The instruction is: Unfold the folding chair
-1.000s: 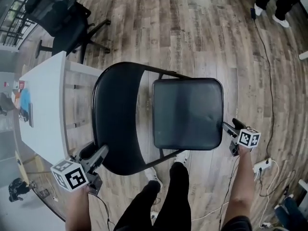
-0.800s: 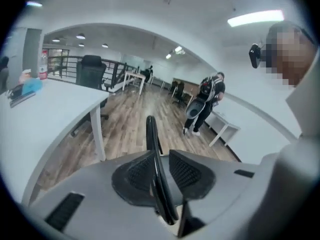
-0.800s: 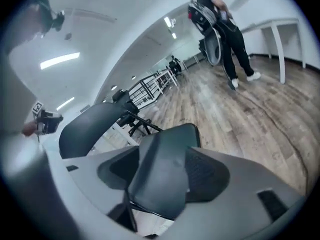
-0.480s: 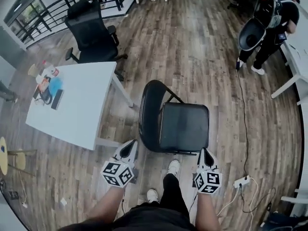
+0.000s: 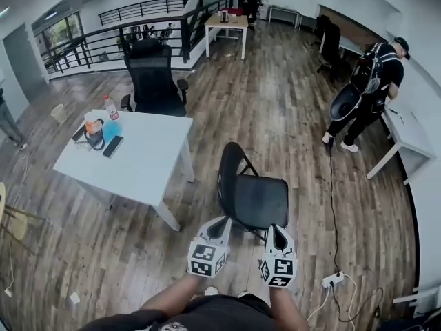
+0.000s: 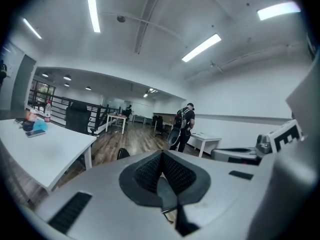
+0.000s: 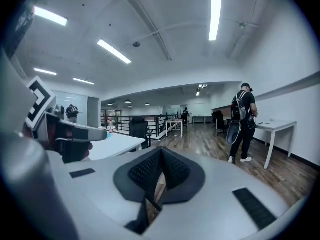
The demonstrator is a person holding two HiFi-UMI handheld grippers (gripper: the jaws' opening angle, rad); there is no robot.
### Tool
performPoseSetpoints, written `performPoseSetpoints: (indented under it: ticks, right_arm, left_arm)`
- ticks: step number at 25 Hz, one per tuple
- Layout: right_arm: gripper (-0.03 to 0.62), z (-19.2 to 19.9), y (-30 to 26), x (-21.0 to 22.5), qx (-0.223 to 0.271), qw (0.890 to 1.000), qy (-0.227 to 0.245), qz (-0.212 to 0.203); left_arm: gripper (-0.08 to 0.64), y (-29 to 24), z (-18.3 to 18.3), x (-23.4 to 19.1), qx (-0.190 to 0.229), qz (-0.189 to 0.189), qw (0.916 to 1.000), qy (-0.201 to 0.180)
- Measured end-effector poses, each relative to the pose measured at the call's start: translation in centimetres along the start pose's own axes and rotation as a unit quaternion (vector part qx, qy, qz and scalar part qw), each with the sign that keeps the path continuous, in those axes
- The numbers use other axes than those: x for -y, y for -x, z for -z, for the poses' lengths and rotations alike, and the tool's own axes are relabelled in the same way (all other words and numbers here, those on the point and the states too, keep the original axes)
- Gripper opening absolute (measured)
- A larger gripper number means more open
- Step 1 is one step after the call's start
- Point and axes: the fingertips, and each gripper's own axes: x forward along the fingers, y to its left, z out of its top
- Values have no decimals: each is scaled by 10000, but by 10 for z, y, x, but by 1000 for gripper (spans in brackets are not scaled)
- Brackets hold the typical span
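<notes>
The folding chair (image 5: 251,198) stands unfolded just right of the white table (image 5: 131,161). The left gripper (image 5: 222,221) and right gripper (image 5: 274,228) hang beyond the table's near right corner. Both have their jaws closed and empty.

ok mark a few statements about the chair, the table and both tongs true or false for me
1. The folding chair stands unfolded on the wood floor. True.
2. The left tongs are clamped on the chair's backrest. False: they are shut with nothing between them.
3. A bottle stands on the white table. True.
4. The black office chair stands to the right of the folding chair. False: in the head view it is beyond the white table, to the left of the folding chair.
5. The right tongs are shut and empty. True.
</notes>
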Motion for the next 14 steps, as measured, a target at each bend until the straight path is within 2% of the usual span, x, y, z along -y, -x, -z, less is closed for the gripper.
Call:
performPoseSetpoints:
  ticks: [3,7,14]
  right_arm:
    - [14,-11,23,-13,139,9994,276,-162]
    - [14,-31,47,-28,425,9970,521,-376]
    - [14,-48,79,-38,767,9945,619,-340]
  left_arm:
    - [5,21,-1,13,33,-58,10000,61]
    - [5,49,-14,24,404,-434,9982,6]
    - [5,74,-12,42,497,-446,9978,20]
